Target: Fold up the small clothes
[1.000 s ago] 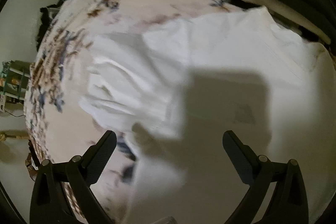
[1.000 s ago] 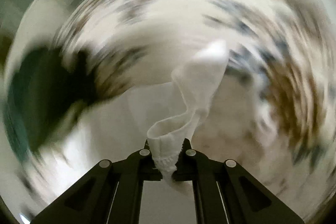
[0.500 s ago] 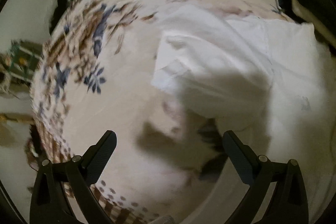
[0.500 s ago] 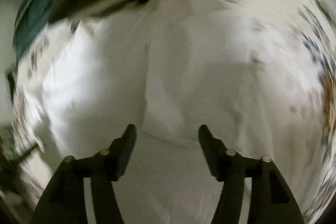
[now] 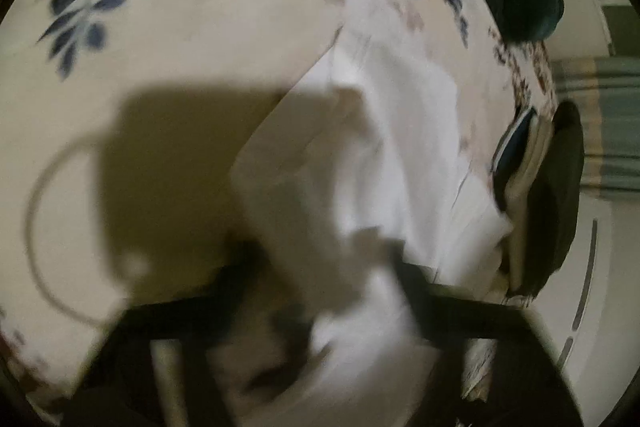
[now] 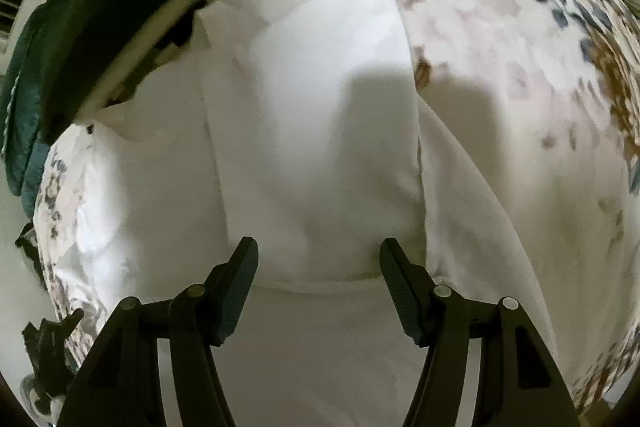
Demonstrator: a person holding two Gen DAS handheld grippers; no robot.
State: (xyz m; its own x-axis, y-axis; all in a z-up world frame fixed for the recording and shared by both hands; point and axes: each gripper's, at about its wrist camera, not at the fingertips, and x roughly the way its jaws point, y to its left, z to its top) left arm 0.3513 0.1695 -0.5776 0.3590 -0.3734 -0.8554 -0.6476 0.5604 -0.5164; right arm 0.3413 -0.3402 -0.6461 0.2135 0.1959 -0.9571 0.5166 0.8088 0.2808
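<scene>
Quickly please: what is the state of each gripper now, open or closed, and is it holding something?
Left gripper: too blurred; open or closed cannot be told.
Right gripper: open, holding nothing, above the white garment.

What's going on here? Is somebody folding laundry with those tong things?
Yes. A person holding a two-finger gripper in each hand is folding a white garment on a floral bedspread. One panel already lies folded over the middle. The right gripper hovers open above it, holding nothing. The left gripper is too blurred to tell whether it grips the cloth. A dark stack of folded clothes sits beside the garment.
</scene>
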